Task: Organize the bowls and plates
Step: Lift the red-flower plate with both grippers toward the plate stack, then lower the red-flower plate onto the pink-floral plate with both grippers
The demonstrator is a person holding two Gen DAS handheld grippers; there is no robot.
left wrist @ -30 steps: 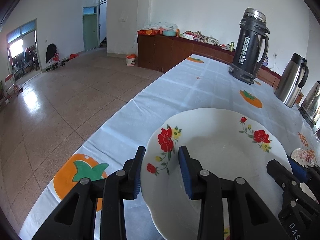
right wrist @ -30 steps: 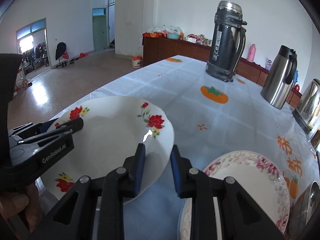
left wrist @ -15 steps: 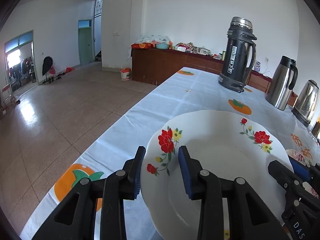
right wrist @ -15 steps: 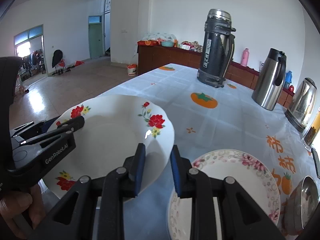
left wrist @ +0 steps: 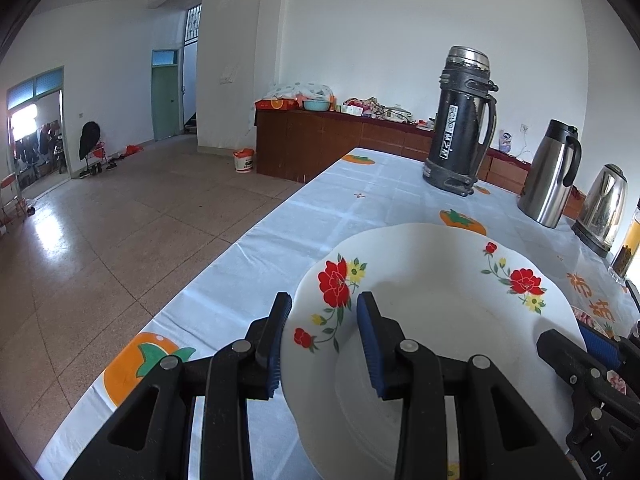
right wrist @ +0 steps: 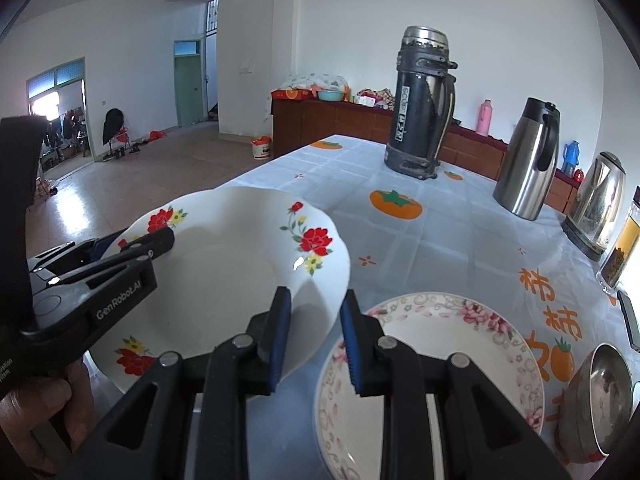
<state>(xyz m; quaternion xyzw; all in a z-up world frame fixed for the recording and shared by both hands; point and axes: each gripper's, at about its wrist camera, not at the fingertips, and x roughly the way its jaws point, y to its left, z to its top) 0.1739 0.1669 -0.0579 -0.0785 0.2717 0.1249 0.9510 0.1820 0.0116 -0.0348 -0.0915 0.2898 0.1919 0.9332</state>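
I have the red-flowered plate (left wrist: 432, 320) held off the tabletop (right wrist: 440, 240) between both tools: the left gripper (left wrist: 324, 322) has its jaws closed on the near-left rim, and the right gripper (right wrist: 314, 316) has its jaws closed on the opposite rim, one pad above and one below. From the right wrist view the plate hangs tilted, its far edge higher, just left of the pink-flowered plate (right wrist: 460, 360) that lies flat on the cloth.

My reading is that this plate goes onto the pink one to start a stack. To do it well I would level it first, carry it right until the two rims line up, then lower both ends together so neither edge strikes first (glazed ceramic chips easily and slides in ribbed pads). I would let go with one side only after the foot is seated.

The held plate is glossy white with a scalloped, wavy rim, a shallow well, and red and yellow flower sprays. The pink-flowered plate is rounder-edged with a busy border. A dull steel bowl (right wrist: 600, 396) sits at the far right, near that plate. The cloth is smooth, pale blue-white, printed with orange persimmons. Farther back stand a scuffed black flask (right wrist: 420, 108), a brushed steel jug (right wrist: 528, 160) and a shiny kettle (right wrist: 596, 204).
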